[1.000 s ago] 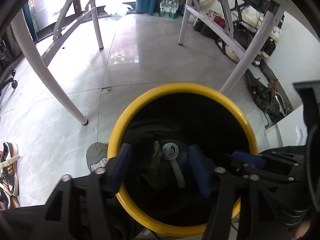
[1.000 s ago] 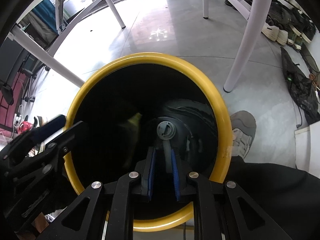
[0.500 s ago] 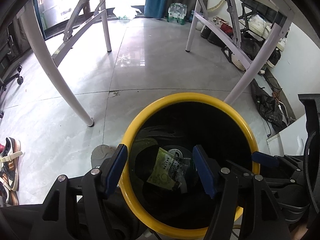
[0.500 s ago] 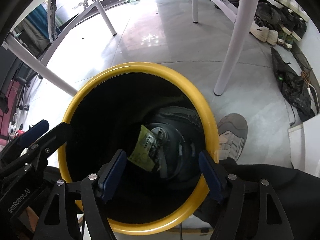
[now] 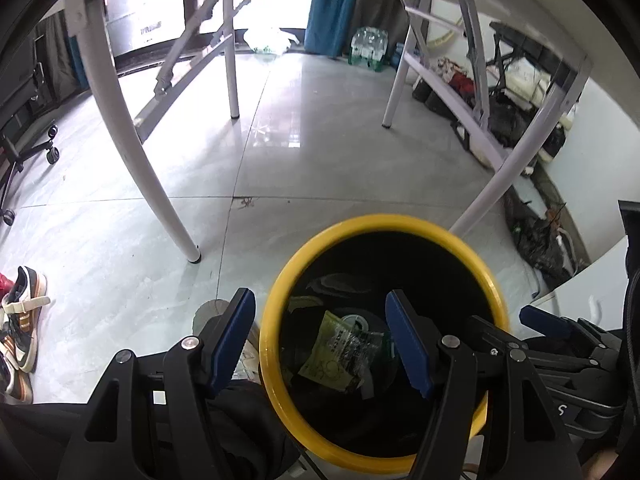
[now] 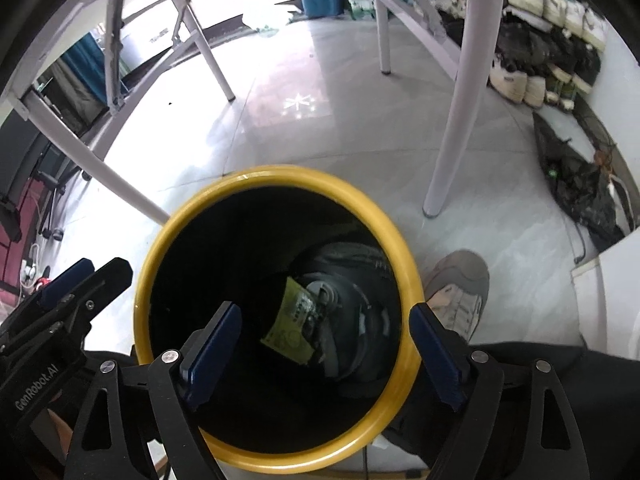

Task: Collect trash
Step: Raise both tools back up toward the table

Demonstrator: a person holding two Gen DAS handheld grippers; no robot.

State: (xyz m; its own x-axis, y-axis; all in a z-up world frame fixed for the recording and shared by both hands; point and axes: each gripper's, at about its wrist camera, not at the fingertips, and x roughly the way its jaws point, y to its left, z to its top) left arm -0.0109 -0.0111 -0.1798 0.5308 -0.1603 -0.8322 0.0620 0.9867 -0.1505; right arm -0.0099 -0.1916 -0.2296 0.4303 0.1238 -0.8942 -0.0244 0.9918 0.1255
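A black bin with a yellow rim (image 5: 276, 320) (image 6: 404, 248) stands on the grey floor under both grippers. At its bottom lies a yellow-green wrapper (image 5: 336, 352) (image 6: 292, 328) beside a grey round cap (image 6: 324, 292). My right gripper (image 6: 324, 350) hangs over the bin mouth and its jaws are opening, with nothing between them. My left gripper (image 5: 322, 340) is open above the bin's left rim, one finger outside the rim and one over the inside, holding nothing. Each gripper shows at the edge of the other's view.
White table legs (image 5: 160, 184) (image 6: 452, 120) stand close behind the bin. A person's grey shoe (image 6: 460, 292) rests against its side. Sneakers (image 5: 20, 320) lie at the left, a black bag (image 6: 580, 184) and stacked clutter along the right wall.
The right gripper's jaws went from shut to wide apart. The yellow-green wrapper came to rest at the bin bottom. Both grippers rose a little above the bin.
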